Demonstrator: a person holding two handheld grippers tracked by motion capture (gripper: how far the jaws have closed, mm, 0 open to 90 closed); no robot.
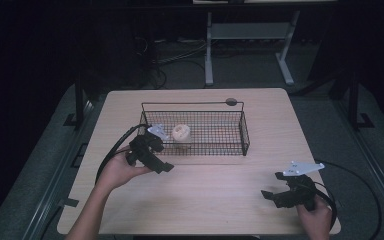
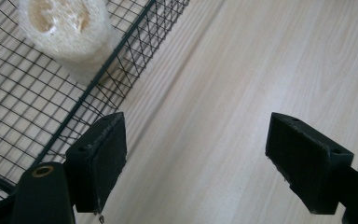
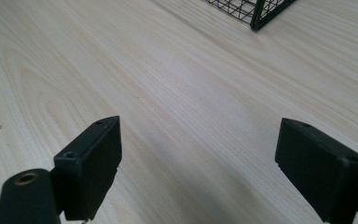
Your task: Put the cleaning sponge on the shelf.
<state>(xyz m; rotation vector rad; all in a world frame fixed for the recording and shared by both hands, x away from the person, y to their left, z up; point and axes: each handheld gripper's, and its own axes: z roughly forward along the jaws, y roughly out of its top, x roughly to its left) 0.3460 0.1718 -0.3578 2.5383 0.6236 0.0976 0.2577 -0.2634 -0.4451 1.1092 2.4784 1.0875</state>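
Observation:
A pale loofah piece (image 1: 181,133) lies inside the black wire basket (image 1: 244,131) at its left part; in the left gripper view the loofah (image 2: 70,32) sits behind the basket's front wall (image 2: 121,51). My left gripper (image 1: 166,166) hovers just in front of the basket's left front corner, open, nothing between its jaws (image 2: 193,158). My right gripper (image 1: 274,186) is near the table's front right, open and empty (image 3: 198,163), over bare wood.
The light wooden table (image 1: 205,195) has open room across its front and middle. A basket corner (image 3: 256,11) shows at the top of the right gripper view. Cables trail from both grippers. A desk frame (image 1: 250,35) stands on the floor beyond the table.

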